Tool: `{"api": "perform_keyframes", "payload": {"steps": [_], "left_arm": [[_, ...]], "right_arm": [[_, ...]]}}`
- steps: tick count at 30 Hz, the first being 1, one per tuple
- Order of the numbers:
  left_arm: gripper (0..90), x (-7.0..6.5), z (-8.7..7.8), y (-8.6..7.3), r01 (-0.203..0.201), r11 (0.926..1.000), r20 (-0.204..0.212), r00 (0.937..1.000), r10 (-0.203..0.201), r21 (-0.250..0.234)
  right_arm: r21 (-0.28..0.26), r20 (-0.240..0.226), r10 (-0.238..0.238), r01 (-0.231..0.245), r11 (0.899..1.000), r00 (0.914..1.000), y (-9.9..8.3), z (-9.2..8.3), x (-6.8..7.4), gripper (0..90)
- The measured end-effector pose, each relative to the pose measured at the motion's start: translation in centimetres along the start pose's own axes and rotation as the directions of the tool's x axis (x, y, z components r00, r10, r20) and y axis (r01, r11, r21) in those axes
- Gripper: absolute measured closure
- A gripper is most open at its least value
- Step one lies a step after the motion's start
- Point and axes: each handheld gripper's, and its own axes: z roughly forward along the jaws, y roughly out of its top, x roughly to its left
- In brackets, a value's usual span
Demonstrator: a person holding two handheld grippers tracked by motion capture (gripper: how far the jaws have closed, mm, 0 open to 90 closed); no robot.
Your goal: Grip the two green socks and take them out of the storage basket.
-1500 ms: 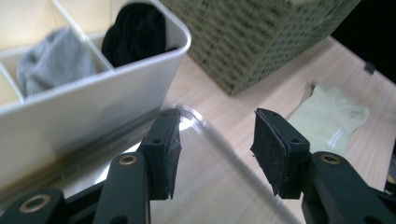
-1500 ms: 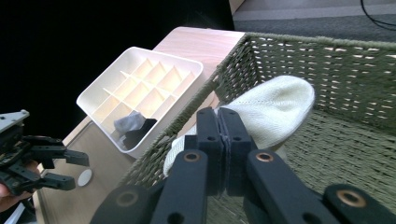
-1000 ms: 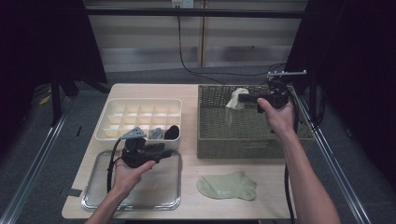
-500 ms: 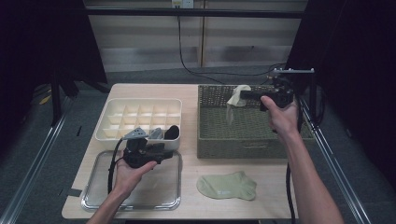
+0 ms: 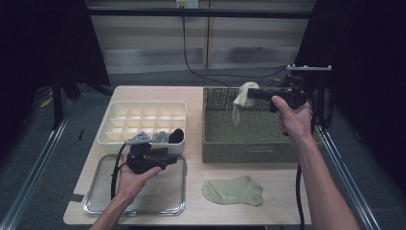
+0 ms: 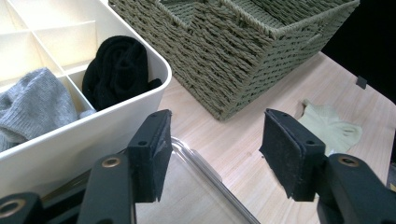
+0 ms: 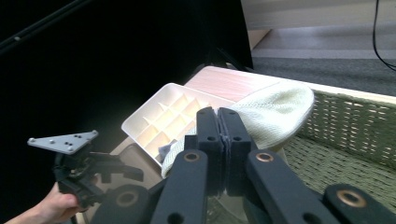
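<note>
My right gripper (image 5: 252, 94) is shut on a pale cream sock (image 5: 241, 99), which hangs above the wicker basket (image 5: 249, 149). In the right gripper view the jaws (image 7: 218, 117) press together on the sock (image 7: 275, 111). My left gripper (image 5: 173, 158) hovers over the metal tray (image 5: 95, 209), just in front of the white divided box (image 5: 143, 115). Its jaws (image 6: 215, 140) have just been opening and stand open with nothing between them. A black sock (image 6: 119, 70) and a grey sock (image 6: 37, 102) lie rolled in the box's front compartments.
A light green sock (image 5: 232, 190) lies flat on the table in front of the basket, also seen past my left jaws (image 6: 331, 128). The wicker basket wall (image 6: 243, 51) stands close to the right of the box. Dark floor surrounds the table.
My right hand has lifted the cream sock higher above the basket. The left hand has stayed in place over the tray.
</note>
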Motion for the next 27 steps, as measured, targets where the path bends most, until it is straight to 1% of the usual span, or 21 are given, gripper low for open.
{"api": "perform_keyframes", "payload": {"steps": [6, 10, 11, 12, 15, 19, 21, 25, 27], "left_arm": [[48.5, 0.0, 0.1, 0.0, -0.009, 1.0, 0.001, 1.0, 0.009, 0.003], [52.3, -0.2, 0.1, -0.1, -0.026, 0.9997, 0.005, 0.9997, 0.026, 0.004], [52.9, -0.3, 0.1, -0.1, -0.035, 0.9993, 0.001, 0.9994, 0.035, 0.008], [53.0, -0.3, 0.1, -0.1, -0.034, 0.9994, 0.001, 0.9994, 0.034, 0.004], [54.2, -0.5, 0.0, -0.1, -0.051, 0.9987, 0.001, 0.9987, 0.051, -0.005], [54.9, -0.5, 0.0, -0.2, -0.049, 0.9988, -0.002, 0.9988, 0.049, -0.005], [55.1, -0.4, 0.0, -0.2, -0.041, 0.9991, -0.003, 0.9992, 0.04, -0.011], [55.6, -0.4, 0.0, -0.3, -0.018, 0.9997, -0.005, 0.9998, 0.018, -0.016], [55.6, -0.3, 0.0, -0.3, -0.014, 0.9998, -0.003, 0.9999, 0.014, -0.016]], "right_arm": [[-0.009, -0.029, -0.015, 0.015, 1.0, 0.9995, -0.1, -0.4, 1.0, 88.6], [-0.013, -0.043, -0.022, 0.021, 1.0, 0.9989, -0.2, -0.8, 1.7, 88.6], [-0.015, -0.043, -0.021, 0.021, 1.0, 0.9989, -0.2, -0.9, 1.8, 88.6], [-0.018, -0.05, -0.024, 0.023, 1.0, 0.9985, -0.2, -1.1, 2.0, 88.6], [-0.022, -0.064, -0.033, 0.032, 0.999, 0.9974, -0.3, -1.5, 2.6, 88.5], [-0.021, -0.083, -0.041, 0.039, 0.999, 0.9957, -0.5, -2.1, 3.4, 88.6], [-0.02, -0.084, -0.047, 0.046, 0.999, 0.9954, -0.6, -2.4, 3.8, 88.6], [-0.024, -0.104, -0.051, 0.049, 0.998, 0.9933, -1.0, -3.0, 4.8, 88.6], [-0.03, -0.109, -0.059, 0.056, 0.998, 0.9923, -1.2, -3.3, 5.3, 88.6]]}}
